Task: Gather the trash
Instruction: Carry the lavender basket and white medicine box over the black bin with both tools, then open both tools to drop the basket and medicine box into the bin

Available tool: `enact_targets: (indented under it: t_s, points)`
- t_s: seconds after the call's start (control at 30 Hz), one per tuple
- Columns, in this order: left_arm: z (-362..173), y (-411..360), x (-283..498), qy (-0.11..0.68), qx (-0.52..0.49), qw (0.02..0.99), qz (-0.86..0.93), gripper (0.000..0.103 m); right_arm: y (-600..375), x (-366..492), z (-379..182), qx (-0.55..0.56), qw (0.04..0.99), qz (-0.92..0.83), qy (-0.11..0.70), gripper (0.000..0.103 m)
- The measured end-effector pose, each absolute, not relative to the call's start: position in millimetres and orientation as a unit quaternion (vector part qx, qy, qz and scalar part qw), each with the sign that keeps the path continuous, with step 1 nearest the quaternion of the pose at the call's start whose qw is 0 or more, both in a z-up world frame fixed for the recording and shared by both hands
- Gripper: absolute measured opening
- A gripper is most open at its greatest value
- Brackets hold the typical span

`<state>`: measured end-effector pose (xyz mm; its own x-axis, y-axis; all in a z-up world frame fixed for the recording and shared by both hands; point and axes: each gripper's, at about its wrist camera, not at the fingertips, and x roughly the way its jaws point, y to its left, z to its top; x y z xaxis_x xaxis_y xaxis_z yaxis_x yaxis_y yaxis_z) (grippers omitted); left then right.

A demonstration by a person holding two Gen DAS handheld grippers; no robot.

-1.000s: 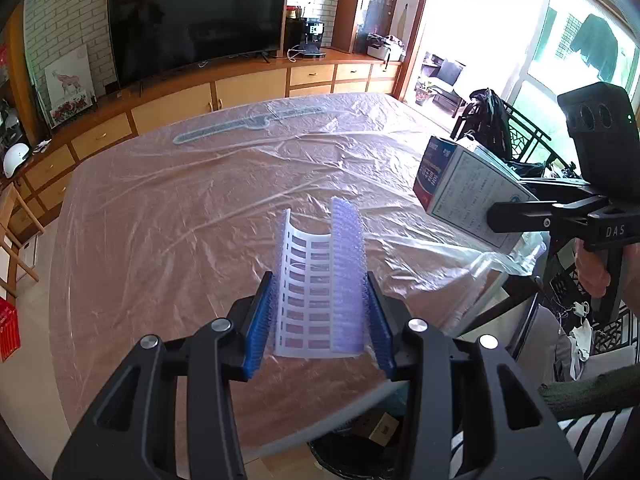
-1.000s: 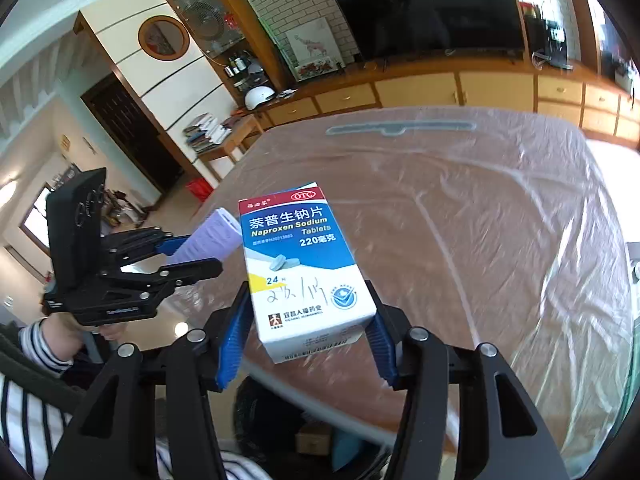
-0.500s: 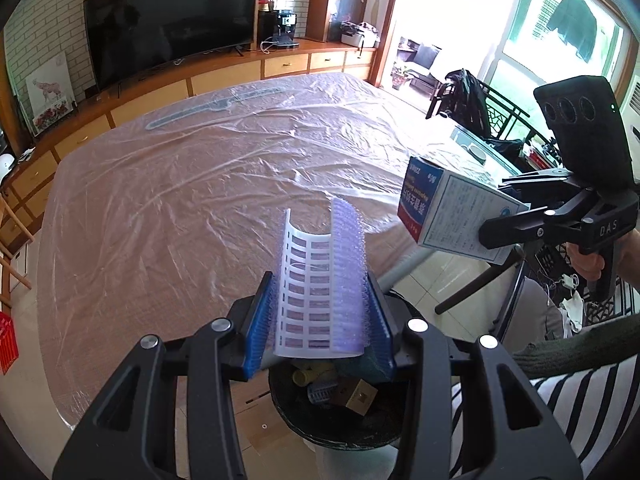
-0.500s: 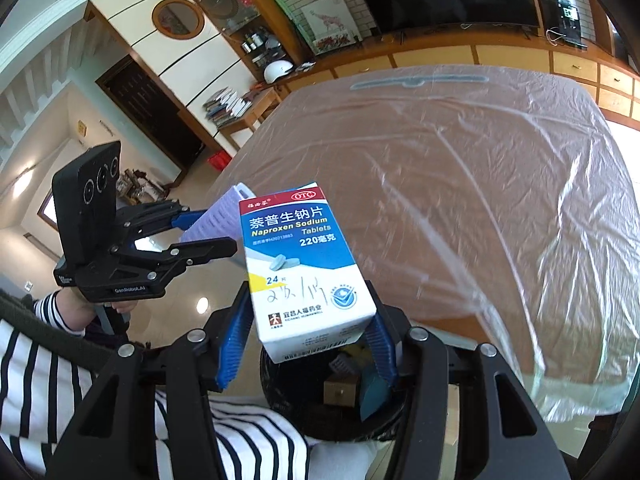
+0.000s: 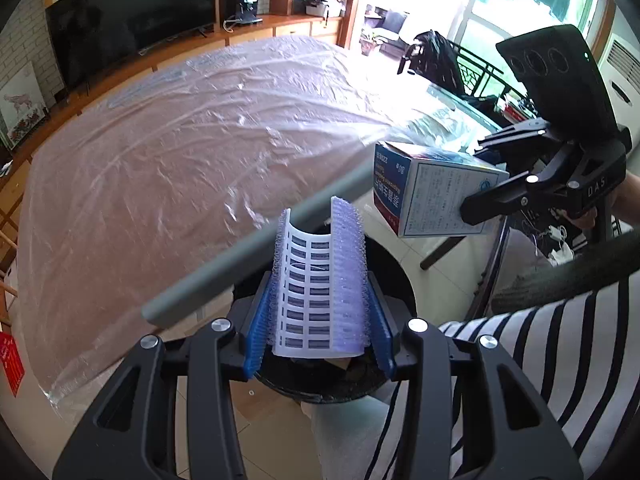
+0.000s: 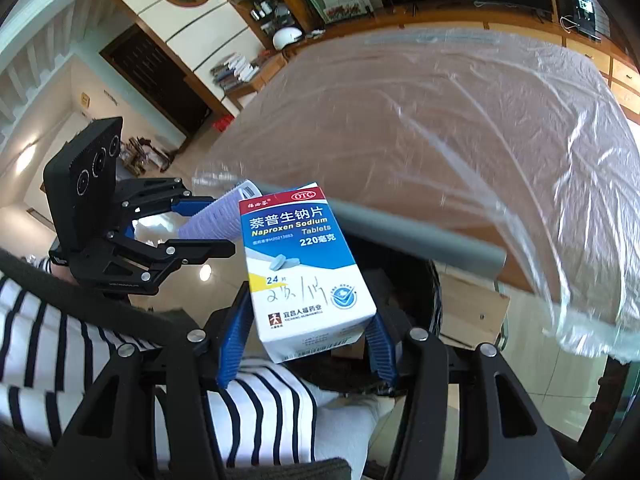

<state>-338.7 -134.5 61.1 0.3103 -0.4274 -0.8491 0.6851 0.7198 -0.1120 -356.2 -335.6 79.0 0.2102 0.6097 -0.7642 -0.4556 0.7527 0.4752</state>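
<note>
Trash in both my grippers, poised above black bin [image 5: 394,276] on floor. Left gripper [image 5: 318,320] clenched on curled label sheet [image 5: 310,292] backed with purple bubble wrap: featherlight, floppy, crushable; held by its long edges. Right gripper [image 6: 306,332] grasping medicine box [image 6: 302,268] by lower sides: light cardboard, stiff, probably dents if squeezed. Striped sleeve [image 5: 552,344] close beside bin. Grey table edge [image 5: 256,248] overhangs bin's far rim, may catch falling pieces. Beyond, table [image 5: 168,152] under crinkled clear plastic. Farthest, television [image 5: 132,8] on wooden cabinets.
</note>
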Motion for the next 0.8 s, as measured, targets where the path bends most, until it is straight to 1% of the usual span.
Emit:
enact_targets:
  t_s: [0.3, 0.53, 0.8]
  points:
    - [21.9, -141.3, -349.0, 0.514, 0.148, 0.771, -0.345, 0.045, -321.3, -368.5, 41.5, 0.032, 0.754, 0.334, 0.565, 0.052]
    - [-19.4, -149.4, -341.6, 0.549, 0.159, 0.753, -0.326, 0.045, -307.7, -364.6, 2.4, -0.006, 0.744, 0.312, 0.591, 0.052]
    - [-51.7, -158.3, -325.7, 0.573, 0.165, 0.744, -0.302, 0.045, -296.5, -354.2, -31.5, -0.017, 0.739, 0.284, 0.61, 0.052]
